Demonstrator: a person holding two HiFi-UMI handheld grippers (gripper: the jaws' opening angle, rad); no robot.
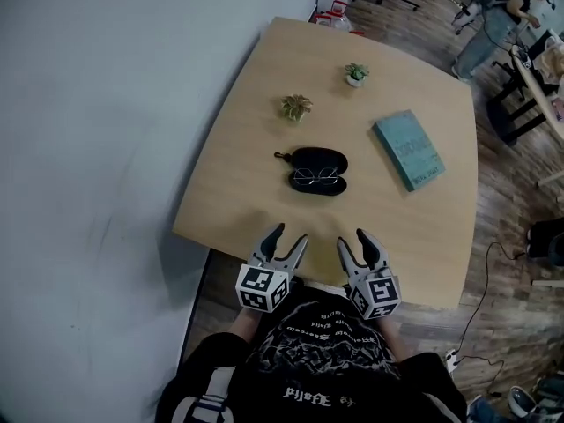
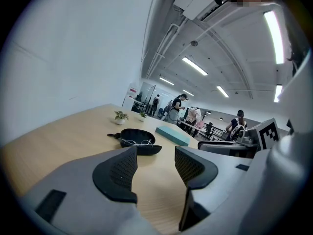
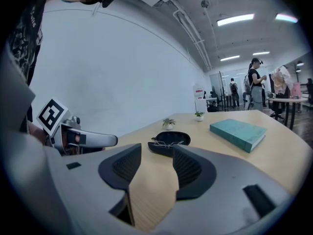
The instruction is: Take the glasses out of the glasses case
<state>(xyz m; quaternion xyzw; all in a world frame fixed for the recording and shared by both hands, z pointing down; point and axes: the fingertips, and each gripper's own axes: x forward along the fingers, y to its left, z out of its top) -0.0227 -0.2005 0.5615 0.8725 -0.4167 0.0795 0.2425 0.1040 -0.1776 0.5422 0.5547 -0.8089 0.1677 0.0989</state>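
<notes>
1. An open black glasses case [image 1: 318, 160] lies near the middle of a light wooden counter [image 1: 247, 148], with the wire-rimmed glasses [image 1: 317, 177] resting in its nearer half.
2. The left tongs [image 1: 290, 233] and right tongs [image 1: 353, 239] are held side by side at the counter's near edge, both pointed toward the case and well short of it.
3. Both tongs are released, the jaws standing apart with only bare counter between them.
4. A teal book [image 1: 408, 149] lies on the counter to the right of the case.
5. A small potted plant [image 1: 296, 107] sits just beyond the case, and a white-potted plant [image 1: 356, 74] stands farther back.
6. A person [image 1: 493, 25] stands on the wooden floor [image 1: 511, 192] beyond the counter's far corner.
</notes>
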